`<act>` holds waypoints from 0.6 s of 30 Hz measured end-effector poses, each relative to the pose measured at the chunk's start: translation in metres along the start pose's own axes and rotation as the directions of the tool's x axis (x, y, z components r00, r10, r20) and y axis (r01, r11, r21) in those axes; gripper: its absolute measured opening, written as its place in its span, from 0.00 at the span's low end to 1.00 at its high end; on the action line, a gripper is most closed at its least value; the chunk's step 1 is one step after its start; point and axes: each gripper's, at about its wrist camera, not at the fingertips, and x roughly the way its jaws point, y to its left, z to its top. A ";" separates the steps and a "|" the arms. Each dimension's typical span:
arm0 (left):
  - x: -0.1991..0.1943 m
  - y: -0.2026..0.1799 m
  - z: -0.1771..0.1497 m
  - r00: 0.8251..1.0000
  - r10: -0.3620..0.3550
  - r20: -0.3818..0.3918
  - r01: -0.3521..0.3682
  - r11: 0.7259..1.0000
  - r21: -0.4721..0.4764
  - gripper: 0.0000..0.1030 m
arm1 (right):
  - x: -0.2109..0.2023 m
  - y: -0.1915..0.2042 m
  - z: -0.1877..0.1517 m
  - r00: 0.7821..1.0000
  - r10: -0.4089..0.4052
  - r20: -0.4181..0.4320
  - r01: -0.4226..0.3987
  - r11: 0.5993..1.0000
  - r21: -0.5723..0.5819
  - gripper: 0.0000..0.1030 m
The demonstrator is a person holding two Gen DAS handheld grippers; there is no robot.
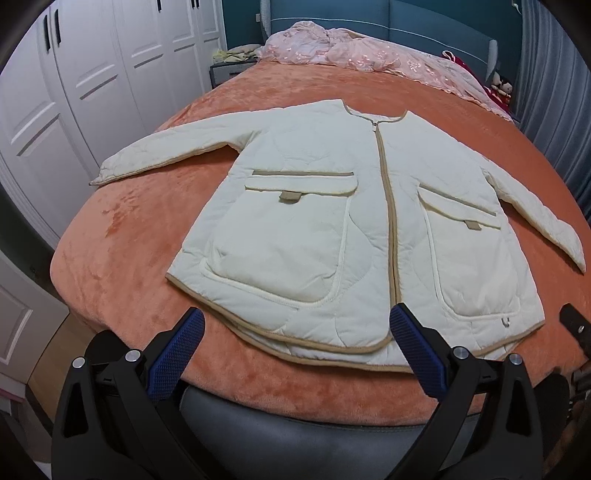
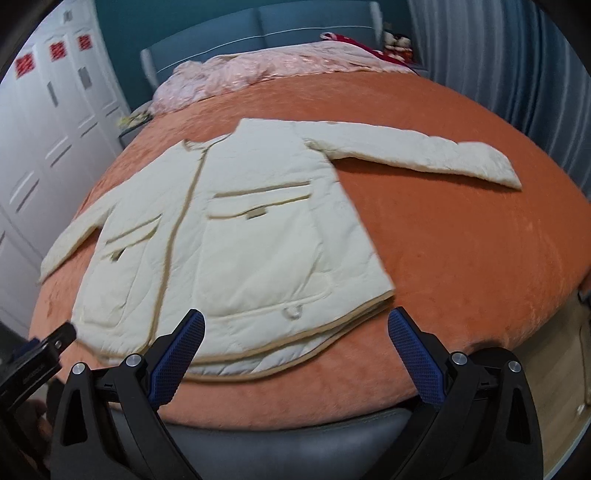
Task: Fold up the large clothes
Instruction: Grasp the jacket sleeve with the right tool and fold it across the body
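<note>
A cream quilted jacket (image 1: 332, 221) with tan trim lies flat, front up and zipped, on the orange bed cover (image 1: 129, 258), both sleeves spread out to the sides. It also shows in the right wrist view (image 2: 236, 240). My left gripper (image 1: 297, 325) is open and empty, held just above the hem near the bed's front edge. My right gripper (image 2: 295, 325) is open and empty, over the hem's right part. The right gripper's tip shows at the edge of the left wrist view (image 1: 572, 321), and the left gripper shows in the right wrist view (image 2: 44, 350).
A pink embroidered quilt (image 1: 351, 48) lies bunched at the head of the bed against a blue headboard (image 1: 424, 22). White wardrobe doors (image 1: 74, 92) stand to the left. Grey curtains (image 2: 498, 74) hang on the right. A dark grey bed frame (image 1: 295, 424) runs below the front edge.
</note>
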 end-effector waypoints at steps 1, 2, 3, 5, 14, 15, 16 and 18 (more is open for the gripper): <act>0.004 0.001 0.005 1.000 0.000 0.003 0.000 1.000 -0.004 0.95 | 0.010 -0.028 0.016 1.000 -0.015 0.005 0.014 0.997 0.069 0.95; 0.009 0.002 0.011 1.000 0.011 0.008 -0.011 1.000 -0.006 0.95 | 0.016 -0.047 0.027 1.000 -0.026 0.008 0.025 0.993 0.115 0.95; 0.012 0.002 0.015 1.000 0.022 0.015 -0.022 1.000 -0.006 0.95 | 0.023 -0.068 0.038 0.999 -0.037 0.014 0.034 0.985 0.167 0.95; 0.021 0.003 0.023 0.999 0.040 0.023 -0.040 0.999 -0.004 0.95 | 0.037 -0.115 0.063 0.998 -0.060 0.033 0.049 0.958 0.281 0.95; 0.069 0.004 0.041 0.994 0.100 -0.037 -0.100 0.995 -0.012 0.95 | 0.095 -0.255 0.141 0.978 -0.173 0.119 0.074 0.814 0.576 0.95; 0.074 0.004 0.042 0.993 0.106 -0.043 -0.106 0.994 -0.012 0.95 | 0.103 -0.262 0.147 0.977 -0.181 0.113 0.080 0.804 0.589 0.95; 0.078 0.003 0.043 0.993 0.111 -0.051 -0.112 0.994 -0.013 0.95 | 0.113 -0.271 0.152 0.975 -0.196 0.101 0.096 0.790 0.606 0.95; 0.087 0.004 0.045 0.991 0.114 -0.063 -0.116 0.993 -0.021 0.95 | 0.132 -0.280 0.162 0.974 -0.215 0.070 0.126 0.774 0.621 0.95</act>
